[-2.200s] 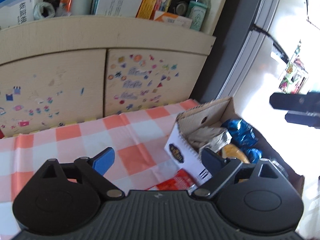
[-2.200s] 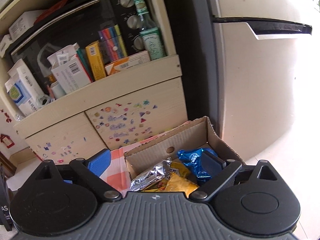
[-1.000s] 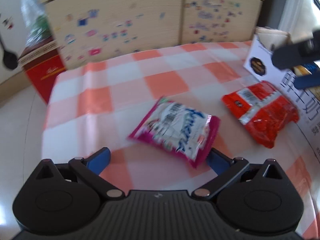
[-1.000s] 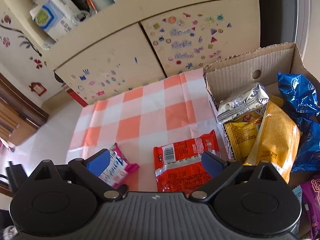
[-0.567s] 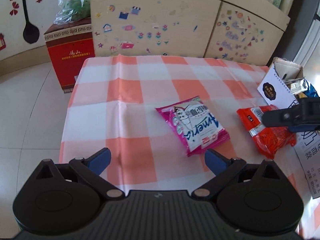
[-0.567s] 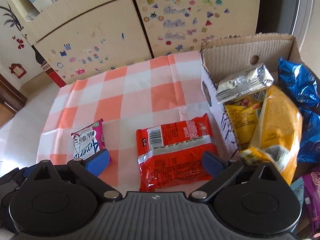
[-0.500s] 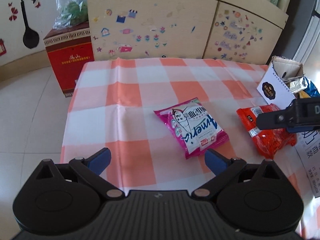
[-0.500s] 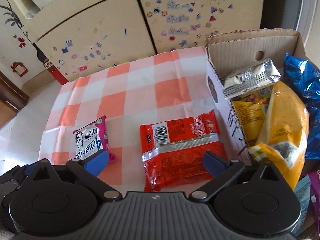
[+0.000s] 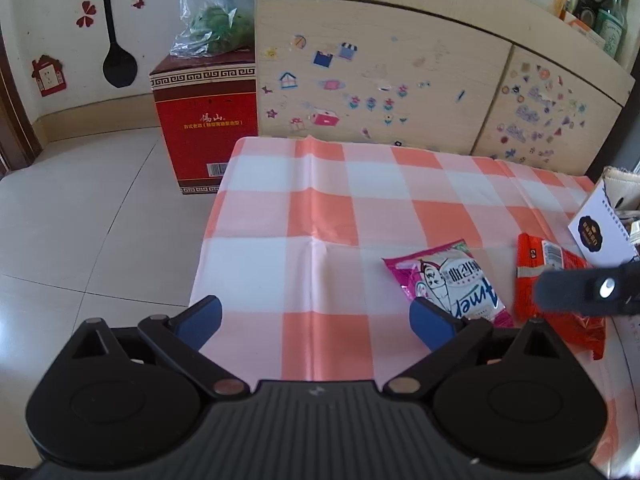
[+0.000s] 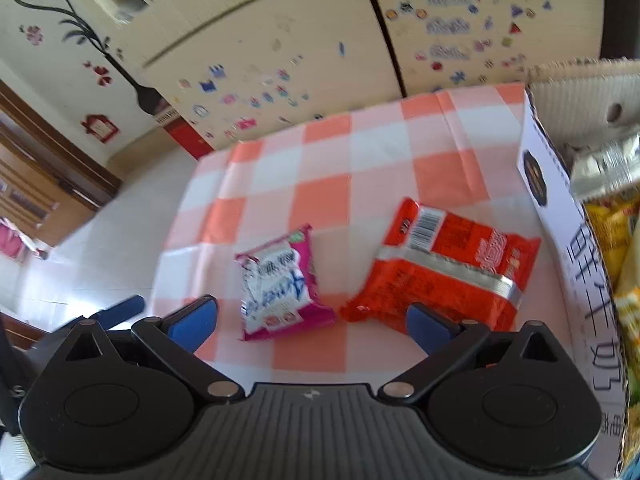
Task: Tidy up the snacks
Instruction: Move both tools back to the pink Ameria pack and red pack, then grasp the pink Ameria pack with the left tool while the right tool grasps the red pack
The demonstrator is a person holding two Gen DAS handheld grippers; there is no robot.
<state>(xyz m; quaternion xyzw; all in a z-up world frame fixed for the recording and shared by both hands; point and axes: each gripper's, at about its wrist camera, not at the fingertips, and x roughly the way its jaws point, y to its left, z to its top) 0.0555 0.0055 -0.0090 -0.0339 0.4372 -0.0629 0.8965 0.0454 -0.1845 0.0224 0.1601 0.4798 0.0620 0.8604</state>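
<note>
A pink and white snack packet point(image 9: 452, 284) point(image 10: 280, 280) lies flat on the orange and white checked cloth point(image 9: 320, 208). To its right lies a red snack packet point(image 9: 556, 288) point(image 10: 444, 268), close against a cardboard box point(image 10: 560, 200) that holds yellow and silver packets. My left gripper point(image 9: 316, 320) hovers open over the cloth, left of the pink packet, with nothing between its fingers. My right gripper point(image 10: 312, 324) hangs open above both packets, the pink one lying between its fingers in the view. In the left wrist view one right finger point(image 9: 580, 292) crosses the red packet.
A sticker-covered wooden cabinet point(image 9: 400, 80) stands behind the cloth. A red carton point(image 9: 204, 120) with a plastic bag on top sits on the tiled floor point(image 9: 80, 220) to the left. The cloth's left edge drops to the floor.
Both grippers have shifted left over the cloth. In the left wrist view the packets slid right; in the right wrist view the box moved to the right edge and the pink packet came between the fingers.
</note>
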